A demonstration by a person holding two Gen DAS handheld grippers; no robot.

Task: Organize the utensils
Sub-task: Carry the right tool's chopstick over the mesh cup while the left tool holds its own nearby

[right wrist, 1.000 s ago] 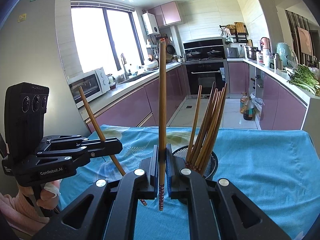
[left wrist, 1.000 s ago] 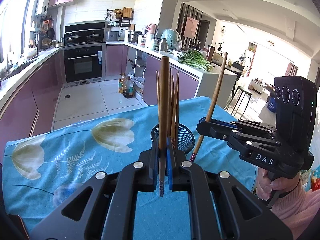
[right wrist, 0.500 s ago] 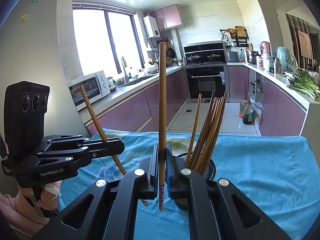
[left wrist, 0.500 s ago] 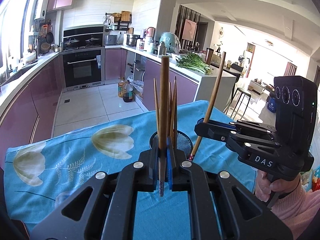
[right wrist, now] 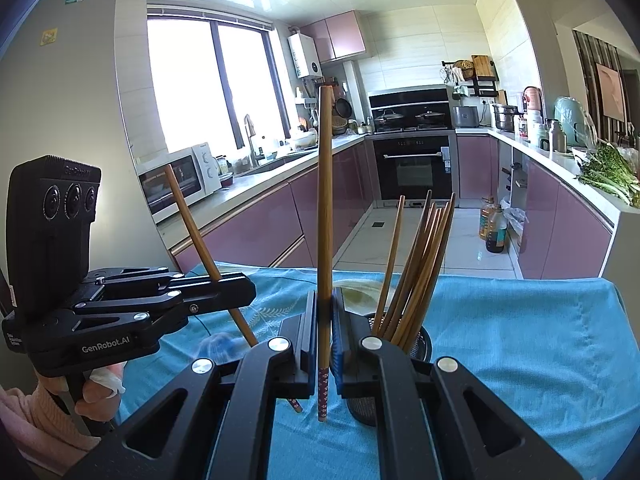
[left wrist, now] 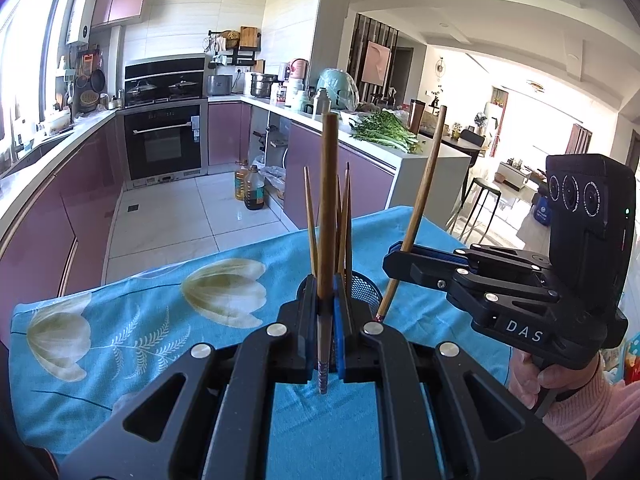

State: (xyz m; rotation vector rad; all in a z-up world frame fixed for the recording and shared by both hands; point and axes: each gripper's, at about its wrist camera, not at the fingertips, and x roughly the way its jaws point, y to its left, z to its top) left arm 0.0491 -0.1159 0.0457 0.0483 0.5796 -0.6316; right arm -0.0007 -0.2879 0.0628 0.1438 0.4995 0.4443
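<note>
My left gripper [left wrist: 325, 304] clamped tight on one upright chopstick [left wrist: 327, 216]; right gripper [right wrist: 325, 320] likewise pinching own chopstick [right wrist: 324, 216]. Mesh holder [right wrist: 420, 340] with chopsticks near tablecloth's [right wrist: 520, 340] far edge.

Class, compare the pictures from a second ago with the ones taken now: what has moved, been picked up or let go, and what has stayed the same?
Nothing was picked up or let go. The left gripper drifted slightly, so the kitchen shifts a little in its view. Its jaws stay shut on one upright chopstick. The right gripper kept still, jaws shut on the other chopstick. The mesh holder on the blue cloth keeps its bundle of chopsticks.
</note>
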